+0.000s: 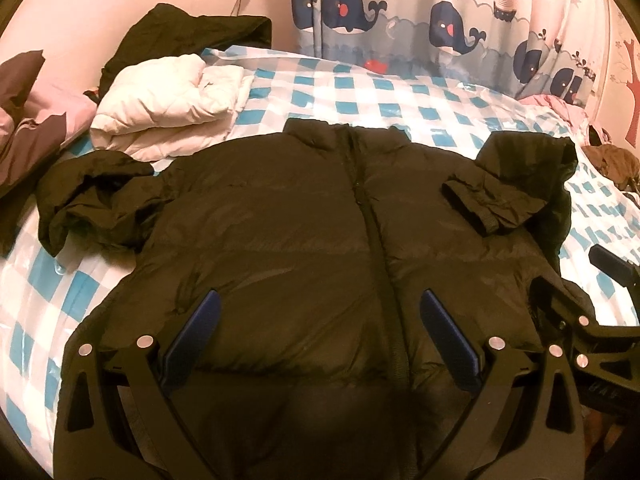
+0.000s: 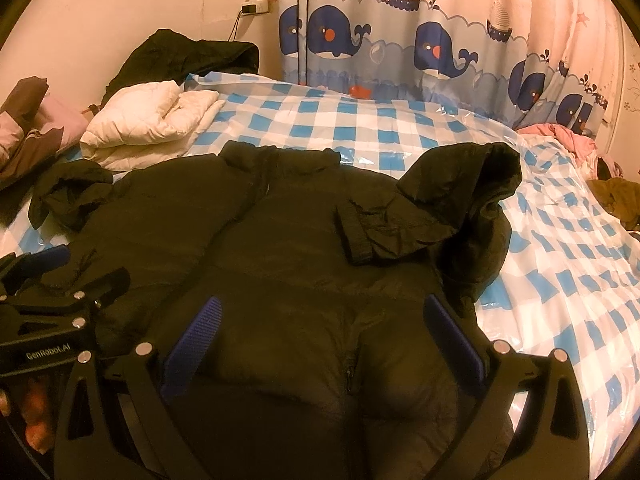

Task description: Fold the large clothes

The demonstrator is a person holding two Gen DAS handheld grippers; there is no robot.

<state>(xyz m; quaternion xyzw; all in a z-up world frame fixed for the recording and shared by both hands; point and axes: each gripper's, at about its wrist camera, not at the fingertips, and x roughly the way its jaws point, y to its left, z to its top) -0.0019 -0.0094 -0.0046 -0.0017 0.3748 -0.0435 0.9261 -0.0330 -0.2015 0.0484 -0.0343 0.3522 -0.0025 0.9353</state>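
Note:
A large black puffer jacket (image 1: 304, 220) lies front up on the blue-checked bed, collar away from me, zipper down its middle. Its right sleeve (image 1: 500, 188) is folded in over the chest; its left sleeve (image 1: 92, 200) lies bunched out to the side. My left gripper (image 1: 318, 304) is open and empty above the jacket's lower front. My right gripper (image 2: 320, 312) is open and empty over the jacket's lower right part (image 2: 304, 240). The folded sleeve shows in the right wrist view (image 2: 400, 220). Each gripper shows at the edge of the other's view.
A folded white quilted garment (image 1: 168, 104) lies at the back left, with a dark garment (image 1: 180, 36) behind it. A pink and grey duvet (image 1: 28, 120) lies at the left. Pink clothes (image 2: 568, 140) lie at the far right. A whale-print curtain (image 1: 420, 20) hangs behind the bed (image 1: 360, 92).

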